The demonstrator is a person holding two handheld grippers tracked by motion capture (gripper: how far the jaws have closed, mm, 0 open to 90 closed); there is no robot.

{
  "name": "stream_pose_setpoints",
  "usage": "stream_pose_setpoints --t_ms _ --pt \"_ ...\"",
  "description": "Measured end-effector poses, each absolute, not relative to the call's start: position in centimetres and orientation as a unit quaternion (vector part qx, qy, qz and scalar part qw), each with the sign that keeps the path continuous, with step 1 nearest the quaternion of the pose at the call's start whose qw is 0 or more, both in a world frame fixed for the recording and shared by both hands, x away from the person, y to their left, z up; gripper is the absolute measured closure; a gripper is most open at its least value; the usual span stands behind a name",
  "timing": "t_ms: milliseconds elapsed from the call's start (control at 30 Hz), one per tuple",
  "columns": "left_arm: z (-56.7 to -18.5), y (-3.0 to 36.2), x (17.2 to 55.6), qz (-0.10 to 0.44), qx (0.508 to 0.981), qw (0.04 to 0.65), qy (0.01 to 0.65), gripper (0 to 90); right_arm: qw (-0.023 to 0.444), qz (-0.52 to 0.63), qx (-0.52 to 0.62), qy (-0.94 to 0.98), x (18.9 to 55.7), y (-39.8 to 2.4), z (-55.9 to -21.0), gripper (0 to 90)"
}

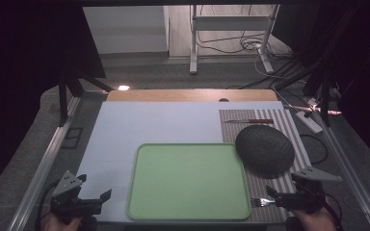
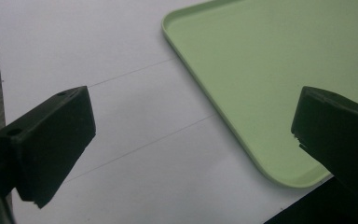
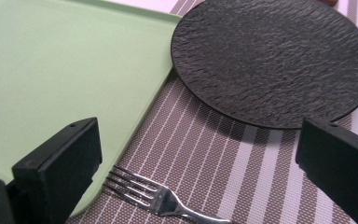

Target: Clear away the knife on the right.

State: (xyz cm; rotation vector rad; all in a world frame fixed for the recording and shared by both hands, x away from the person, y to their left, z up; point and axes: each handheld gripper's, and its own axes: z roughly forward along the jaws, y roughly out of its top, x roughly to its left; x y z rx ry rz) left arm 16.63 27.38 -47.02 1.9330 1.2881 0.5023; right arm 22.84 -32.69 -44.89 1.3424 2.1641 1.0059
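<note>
Right hand-held gripper (image 3: 196,172) open over fork (image 3: 161,198), unmarked green tray (image 3: 51,70)

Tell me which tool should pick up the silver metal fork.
Right. The right tool hovers open directly over the silver metal fork on the striped grey placemat; the left tool sits across the pale green rectangular tray.

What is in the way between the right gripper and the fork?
Nothing visible. The right gripper has its jaws wide open, and the fork lies flat on the striped placemat right between them. The black plate sits farther away, and the green tray is off to one side.
</note>
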Motion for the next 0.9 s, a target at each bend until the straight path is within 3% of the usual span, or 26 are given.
stream_pose_setpoints --t_ms 900 --pt "-47.04 27.50 16.67 0.188 0.756 0.379 0.499 0.0 0.184 0.356 0.469 0.787 23.09 -32.49 -44.96 0.8"
